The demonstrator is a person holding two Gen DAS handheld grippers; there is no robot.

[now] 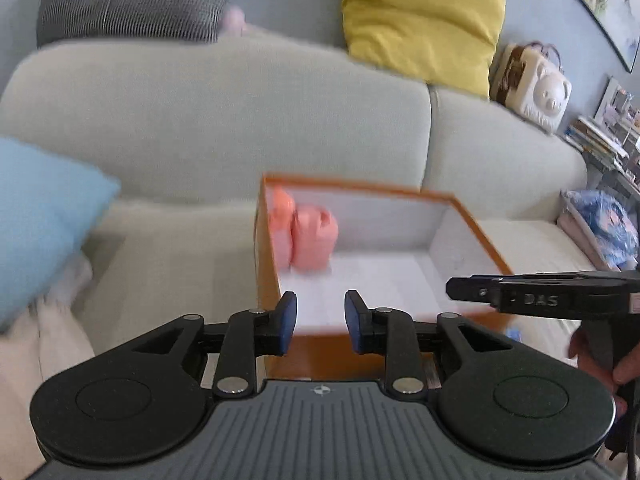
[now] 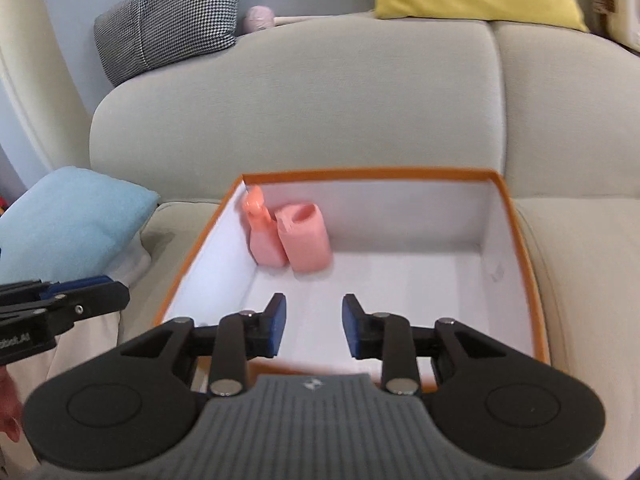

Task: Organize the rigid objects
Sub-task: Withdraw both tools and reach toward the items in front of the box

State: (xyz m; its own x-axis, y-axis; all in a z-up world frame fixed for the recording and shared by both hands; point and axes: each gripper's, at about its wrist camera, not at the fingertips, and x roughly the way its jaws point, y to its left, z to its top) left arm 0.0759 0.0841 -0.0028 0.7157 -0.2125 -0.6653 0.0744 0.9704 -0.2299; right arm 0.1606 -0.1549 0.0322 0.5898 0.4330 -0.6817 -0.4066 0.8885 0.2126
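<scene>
both pairs of jaws stand parted with nothing between them. on our left gripper (image 1: 321, 322) the blue pads (image 1: 289, 320) leave a modest gap, and through it we see only the white floor of the orange-rimmed box (image 1: 276, 280). our right gripper (image 2: 313, 326) is spread about as far, its pads (image 2: 279, 325) bare and hanging over the same box (image 2: 532, 264) near its front wall.

going by size, we take the pale green sofa (image 2: 320, 92) first: it fills the view at 12 o'clock and carries the box on its seat. a yellow cushion (image 1: 424, 20) sits at 1 o'clock, a checked grey cushion (image 2: 172, 24) at 11 o'clock, a light blue cushion (image 2: 76, 216) at 9 o'clock.

inside the box, the two pink pieces stand touching in the far-left corner, at 11 o'clock from each pair of jaws and well apart from them: the wider pink container (image 2: 306, 240) upright with an open top, and the slimmer pink bottle (image 2: 260, 236) just left of it against the wall.
</scene>
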